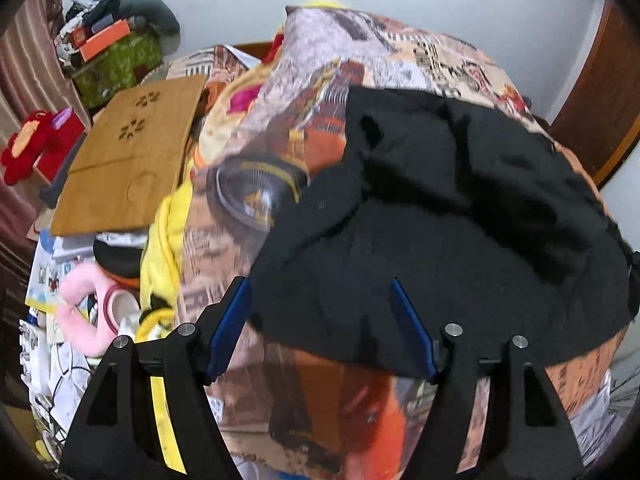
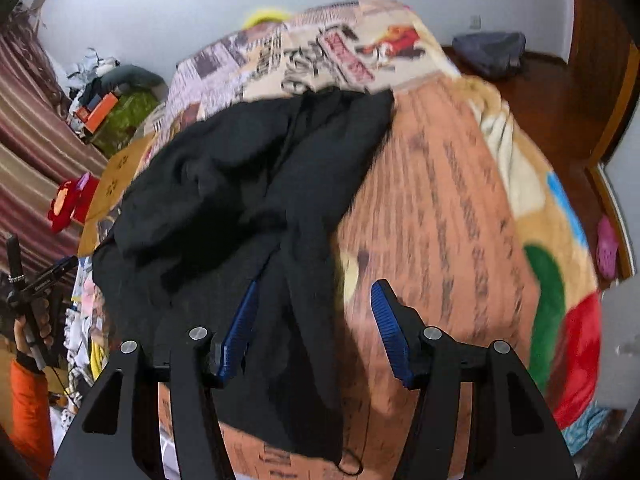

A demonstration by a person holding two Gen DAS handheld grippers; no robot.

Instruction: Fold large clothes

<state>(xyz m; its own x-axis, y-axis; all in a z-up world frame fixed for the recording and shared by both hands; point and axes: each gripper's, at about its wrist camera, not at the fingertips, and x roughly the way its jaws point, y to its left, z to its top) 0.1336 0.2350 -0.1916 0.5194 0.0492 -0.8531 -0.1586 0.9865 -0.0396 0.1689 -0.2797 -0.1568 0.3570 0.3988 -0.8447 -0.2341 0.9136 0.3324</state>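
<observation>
Both grippers' jaws stand wide apart and hold nothing: the left gripper (image 1: 320, 320) hovers over the near hem of the black garment (image 1: 460, 220), the right gripper (image 2: 316, 324) over its right edge (image 2: 240, 200). The garment lies rumpled on a printed blanket (image 1: 340, 408). From the left wrist, a wooden board (image 1: 128, 160) lies at 10 o'clock, a pink pillow (image 1: 86, 320) at 8, a red plush (image 1: 32, 144) at 9.

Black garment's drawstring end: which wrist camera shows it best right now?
The right wrist view: the black garment runs toward the camera there, and its cord loops out at the near hem. The left wrist view shows the black garment crumpled, with no cord visible.
</observation>
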